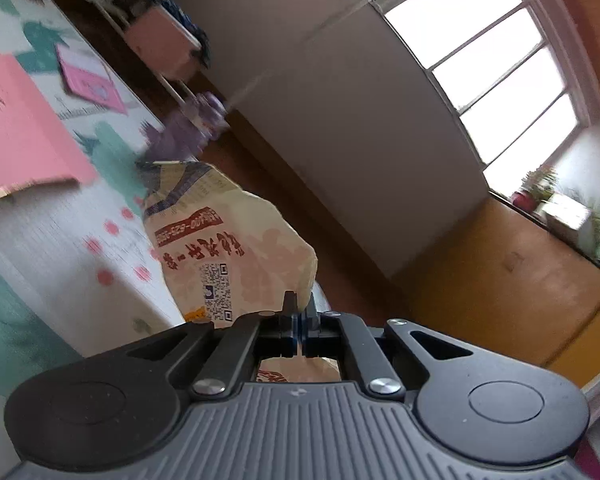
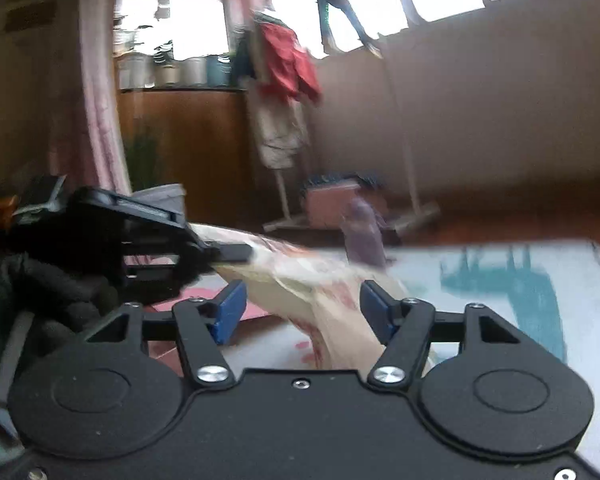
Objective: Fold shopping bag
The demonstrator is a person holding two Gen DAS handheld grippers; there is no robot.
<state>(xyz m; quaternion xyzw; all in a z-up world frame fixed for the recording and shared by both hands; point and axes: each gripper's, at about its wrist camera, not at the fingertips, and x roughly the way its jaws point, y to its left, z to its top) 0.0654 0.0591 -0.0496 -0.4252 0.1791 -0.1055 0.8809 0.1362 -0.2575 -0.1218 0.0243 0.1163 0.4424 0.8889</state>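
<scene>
The left gripper (image 1: 299, 312) clamps the shopping bag (image 1: 220, 240) edge, lifting it clear for folding. The right gripper (image 2: 300, 308) stands wide open around the bag, holding nothing.

Tabletop (image 1: 60, 236) covered in white cloth with teal shapes and pink dots. Pink sheet (image 1: 16, 136) lies flat on it; small pink booklet (image 1: 88, 80) nearby; purple bottle (image 2: 364, 236) at far edge.

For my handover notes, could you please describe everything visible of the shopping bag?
The shopping bag is thin, crinkled, cream plastic printed with red characters, a blue-striped band and QR codes. It is lifted off the patterned mat, pinched at one edge by the shut left gripper. The open right gripper straddles it without clamping.
</scene>
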